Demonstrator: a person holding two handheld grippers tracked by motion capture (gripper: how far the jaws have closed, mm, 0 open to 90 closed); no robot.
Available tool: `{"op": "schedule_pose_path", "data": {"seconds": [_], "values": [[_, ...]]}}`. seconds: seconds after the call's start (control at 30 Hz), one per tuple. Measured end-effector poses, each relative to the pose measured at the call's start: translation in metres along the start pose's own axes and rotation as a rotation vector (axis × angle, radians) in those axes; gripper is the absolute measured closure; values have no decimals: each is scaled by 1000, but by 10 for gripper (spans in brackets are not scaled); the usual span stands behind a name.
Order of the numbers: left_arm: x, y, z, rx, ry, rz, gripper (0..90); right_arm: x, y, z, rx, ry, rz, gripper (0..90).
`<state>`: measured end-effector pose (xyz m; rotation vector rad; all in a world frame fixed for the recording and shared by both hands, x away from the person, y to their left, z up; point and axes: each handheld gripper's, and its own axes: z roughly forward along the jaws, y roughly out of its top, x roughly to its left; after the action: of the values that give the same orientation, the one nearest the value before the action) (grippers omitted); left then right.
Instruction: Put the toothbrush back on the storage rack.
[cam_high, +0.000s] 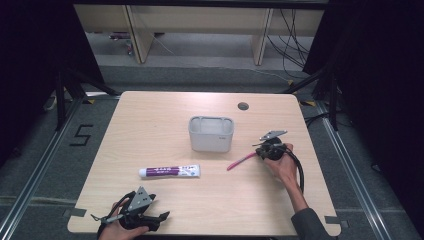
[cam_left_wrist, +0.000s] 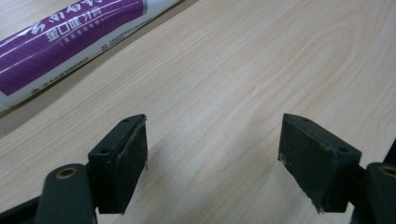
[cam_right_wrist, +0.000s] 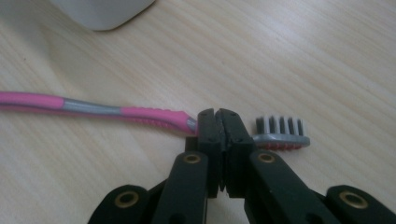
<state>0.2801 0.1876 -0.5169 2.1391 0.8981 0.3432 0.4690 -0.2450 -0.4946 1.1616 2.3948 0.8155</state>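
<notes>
Right tool (cam_right_wrist: 219, 122), jaws clamped on the neck of a pink-and-grey plastic toothbrush (cam_right_wrist: 140, 115) near the desk's (cam_high: 150, 115) right edge; bristled head (cam_right_wrist: 282, 132) protrudes beyond, handle touches the wood. Left tool (cam_left_wrist: 212, 154), front-left corner, gapes wide, grasping nothing.

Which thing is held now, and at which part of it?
The right hand-held gripper holds the pink toothbrush by its neck, just behind the bristle head. The left hand-held gripper holds nothing.
</notes>
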Motion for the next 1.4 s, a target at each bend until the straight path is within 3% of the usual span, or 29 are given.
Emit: {"op": "schedule_pose_path", "data": {"seconds": [0.43,0.5,0.73,0.77,0.8,0.83,0.9,0.93,1.0,1.03,1.1,1.2,1.3,1.4], "values": [[0,0,0,1,-2,0,235,1,19,14,14,5,9,871],[0,0,0,1,-2,0,235,1,21,18,-11,-3,13,866],[0,0,0,-1,-2,-3,235,1,27,21,18,-5,31,843],[0,0,0,-1,-2,-3,235,3,26,23,-1,-9,64,829],[0,0,0,0,-1,-2,234,0,27,20,8,-12,39,797],[0,0,0,0,-1,-1,235,3,28,18,-23,-10,91,732],[0,0,-1,7,-1,10,235,3,30,16,-16,-8,85,683],[0,0,-1,7,0,12,235,9,31,14,-3,-14,150,638],[1,1,-1,6,3,23,235,11,34,11,-12,-18,149,566],[1,1,-1,4,-3,23,235,16,35,9,-10,-30,192,490],[1,1,-1,5,-3,21,235,20,36,8,-4,-36,206,452],[1,0,-1,3,-4,24,234,22,35,10,4,-25,188,428],[0,1,-2,9,4,18,234,32,35,12,58,-43,230,395],[0,0,-1,1,4,14,235,33,35,17,47,-38,225,373]]}}
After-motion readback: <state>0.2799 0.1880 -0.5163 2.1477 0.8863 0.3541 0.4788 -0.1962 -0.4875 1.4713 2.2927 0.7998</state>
